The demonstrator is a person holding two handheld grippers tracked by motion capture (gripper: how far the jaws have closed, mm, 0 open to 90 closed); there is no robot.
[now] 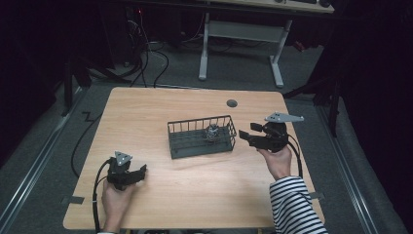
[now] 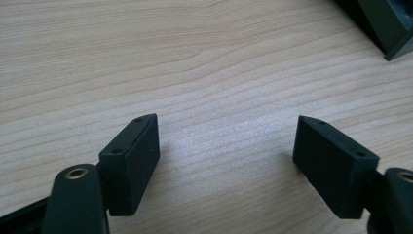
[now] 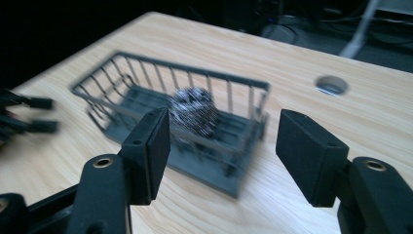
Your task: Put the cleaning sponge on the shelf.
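While the left gripper (image 1: pixel 141 171) rested open near the table's (image 1: pixel 195 195) front-left corner, the right gripper (image 3: pixel 221 146), empty-jawed beside the wire basket (image 1: pixel 202 138), apparently needed only to withdraw from the scrubber (image 1: pixel 212 131) inside.

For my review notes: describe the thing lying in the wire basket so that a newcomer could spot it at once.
On the wooden table stands a dark wire basket near the middle. Inside, toward its right end, lies a round silvery steel-wool scrubber, the only shiny, tangled thing among dark straight bars.
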